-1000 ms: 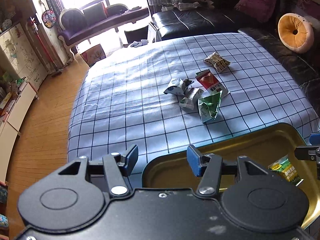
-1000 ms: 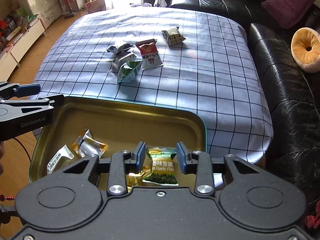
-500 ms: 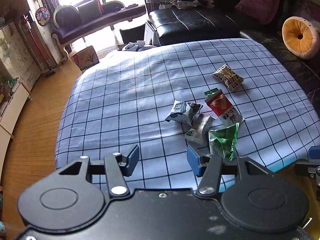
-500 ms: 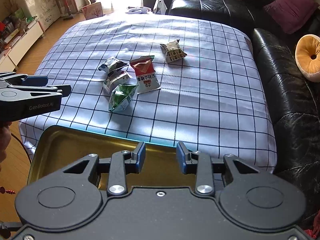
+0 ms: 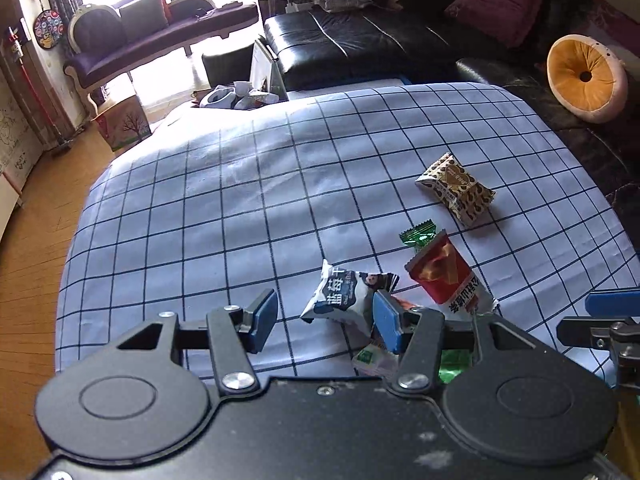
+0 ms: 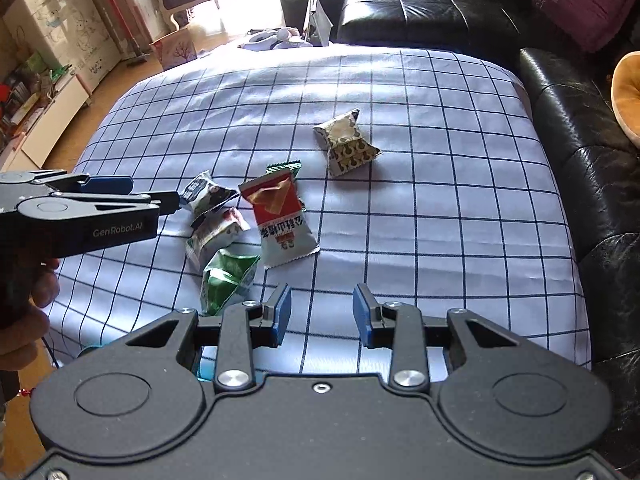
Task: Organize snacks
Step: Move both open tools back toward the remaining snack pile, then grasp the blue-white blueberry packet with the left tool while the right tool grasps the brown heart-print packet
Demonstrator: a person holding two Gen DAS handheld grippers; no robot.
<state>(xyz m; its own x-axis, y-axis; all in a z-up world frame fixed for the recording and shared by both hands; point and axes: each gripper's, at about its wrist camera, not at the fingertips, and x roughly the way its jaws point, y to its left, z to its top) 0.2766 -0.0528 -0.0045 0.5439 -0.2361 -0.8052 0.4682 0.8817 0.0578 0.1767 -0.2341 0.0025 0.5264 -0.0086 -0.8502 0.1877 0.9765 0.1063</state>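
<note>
Grippers advanced past tray, left gripper [image 6: 132, 196] marked "GenRobot.AI"

Both grippers angle downward, the left gripper [image 5: 325, 322] and right gripper [image 6: 322, 314] each with jaws apart, gripping nothing.

- bed [image 6: 460, 208], light blue checked sheet
- on it: red-white packet [image 6: 280, 220], blue-white packet [image 6: 204, 192], green packet [image 6: 226, 280], brown patterned packet [image 6: 346, 144] apart
- pale packet [image 6: 214, 236] in cluster, possibly overlapped
</note>
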